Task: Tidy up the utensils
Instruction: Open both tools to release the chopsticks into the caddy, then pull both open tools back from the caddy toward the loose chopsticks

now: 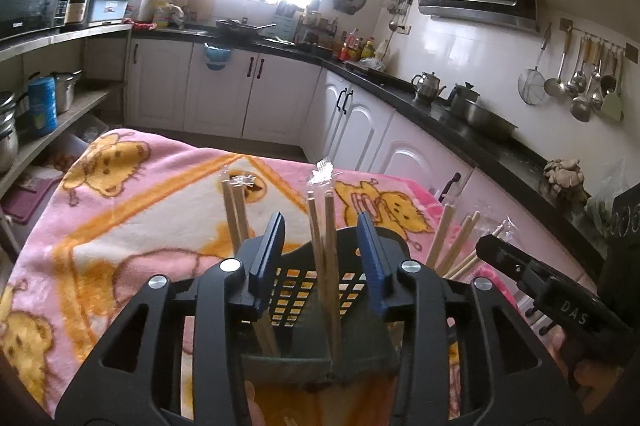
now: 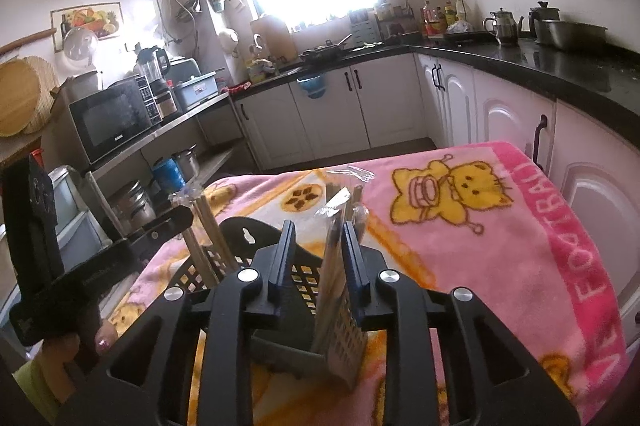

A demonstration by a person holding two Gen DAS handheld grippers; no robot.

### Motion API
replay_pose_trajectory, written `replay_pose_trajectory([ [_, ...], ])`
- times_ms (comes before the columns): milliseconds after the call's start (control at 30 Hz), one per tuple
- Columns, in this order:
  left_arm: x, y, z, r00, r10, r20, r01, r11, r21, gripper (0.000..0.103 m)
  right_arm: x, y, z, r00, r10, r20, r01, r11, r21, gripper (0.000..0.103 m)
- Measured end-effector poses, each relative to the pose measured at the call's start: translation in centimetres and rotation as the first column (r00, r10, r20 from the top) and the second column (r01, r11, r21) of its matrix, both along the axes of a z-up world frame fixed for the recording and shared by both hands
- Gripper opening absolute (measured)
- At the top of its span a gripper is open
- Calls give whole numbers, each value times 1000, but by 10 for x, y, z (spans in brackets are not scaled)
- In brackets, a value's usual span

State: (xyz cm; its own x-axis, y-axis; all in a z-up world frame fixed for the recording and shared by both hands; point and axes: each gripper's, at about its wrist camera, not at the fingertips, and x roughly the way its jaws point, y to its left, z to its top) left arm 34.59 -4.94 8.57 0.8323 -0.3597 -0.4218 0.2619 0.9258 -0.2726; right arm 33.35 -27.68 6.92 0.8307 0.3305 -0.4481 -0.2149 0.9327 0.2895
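One black slotted utensil holder point(image 1: 316, 290) stands on one pink cartoon-print blanket point(image 1: 132, 209); the holder serves as the landmark. Inside it, toward its left side, one wrapped pair of wooden chopsticks point(image 1: 234, 214); at its middle, a second wrapped pair point(image 1: 326, 238); toward its right side, a looser cluster of chopsticks point(image 1: 454, 246), about four sticks, exact number unclear. Two grippers are near the holder: the left gripper point(image 1: 320, 258) directly in front of it, the right gripper point(image 2: 318, 262) beside it on the right. On the counter beyond the holder, two metal kettles point(image 1: 428, 85) and one steel basin point(image 1: 486, 119).
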Motion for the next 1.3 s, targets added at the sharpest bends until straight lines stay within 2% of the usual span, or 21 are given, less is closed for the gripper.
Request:
replay_pose_trajectory([
  [333, -15, 9, 0, 998, -8, -61, 7, 1000, -16, 41, -19, -5, 0, 1000, -11, -11, 11, 1000, -12, 26],
  [533, -31, 6, -4, 996, -29, -85, 30, 1000, 4, 47, -34, -8, -3, 1000, -12, -25, 12, 1000, -19, 26],
  [933, -61, -1, -33, 987, -59, -150, 64, 997, 33, 57, -62, -9, -21, 996, 11, -85, -16, 998, -54, 31],
  [1133, -75, -3, -48, 983, -66, -173, 74, 997, 39, 71, -76, -11, -39, 992, 18, -127, -26, 998, -62, 36],
  [1200, -79, -2, -52, 981, -71, -179, 80, 996, 41, 79, -80, -11, -43, 990, 22, -139, -30, 998, -61, 37],
  [1300, -85, -1, -57, 980, -70, -187, 79, 996, 38, 84, -86, -11, -49, 988, 25, -151, -35, 997, -63, 41],
])
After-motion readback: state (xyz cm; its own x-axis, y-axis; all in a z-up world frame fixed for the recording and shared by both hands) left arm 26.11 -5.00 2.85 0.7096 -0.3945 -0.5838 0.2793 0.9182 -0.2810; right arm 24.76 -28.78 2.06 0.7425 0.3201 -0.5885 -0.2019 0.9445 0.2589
